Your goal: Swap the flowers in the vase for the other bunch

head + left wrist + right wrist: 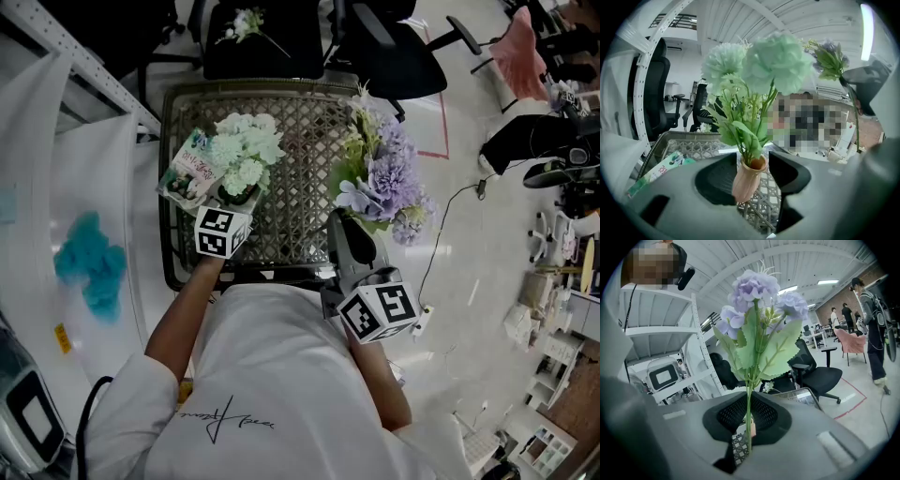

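Your left hand-held gripper (751, 173) is clamped on the pinkish vase (746, 185), which carries the pale green bunch (773, 61), over the near left part of the woven bench (300, 141). Your right hand-held gripper (749, 420) is pinched tight on the stem of the purple bunch (757, 291), held upright over the bench's right edge.

Open workshop. Pale glossy floor (469, 281) with a red tape line (846, 411). Black office chairs (389, 47) past the far edge of the lattice tabletop (300, 141). White metal racking (665, 329), pink chair (849, 341), brick wall (825, 303). Ceiling strip lights (828, 282) on.
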A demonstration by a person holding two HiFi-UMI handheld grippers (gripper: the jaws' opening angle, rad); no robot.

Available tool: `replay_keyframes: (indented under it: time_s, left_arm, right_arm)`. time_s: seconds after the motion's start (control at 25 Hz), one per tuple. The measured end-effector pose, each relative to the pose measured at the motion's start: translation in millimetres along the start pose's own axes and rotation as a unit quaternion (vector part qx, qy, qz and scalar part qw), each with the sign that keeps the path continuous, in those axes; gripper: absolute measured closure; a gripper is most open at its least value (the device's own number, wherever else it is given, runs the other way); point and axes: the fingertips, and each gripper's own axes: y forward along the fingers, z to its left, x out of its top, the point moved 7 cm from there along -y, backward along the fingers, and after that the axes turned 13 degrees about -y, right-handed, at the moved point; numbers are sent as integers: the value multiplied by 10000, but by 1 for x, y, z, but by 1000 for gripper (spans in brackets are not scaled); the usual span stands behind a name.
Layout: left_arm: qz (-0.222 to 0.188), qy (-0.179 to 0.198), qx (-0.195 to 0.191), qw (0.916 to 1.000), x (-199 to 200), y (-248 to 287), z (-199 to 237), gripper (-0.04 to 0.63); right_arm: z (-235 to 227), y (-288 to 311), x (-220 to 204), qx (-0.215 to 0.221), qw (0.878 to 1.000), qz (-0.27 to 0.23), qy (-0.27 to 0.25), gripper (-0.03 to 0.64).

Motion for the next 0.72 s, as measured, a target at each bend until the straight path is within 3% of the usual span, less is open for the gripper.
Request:
replay_keyframes:
  time_s: [0.56,0.72]
  left_arm:
    - [64,31,-159,9998,6,14,3,416]
    - [42,20,-141,9999,6,13,9,459]
  right_arm:
    - [-2,2,0,-51,10000,56,2,586]
    - [-1,2,0,-63,10000,65,12,586]
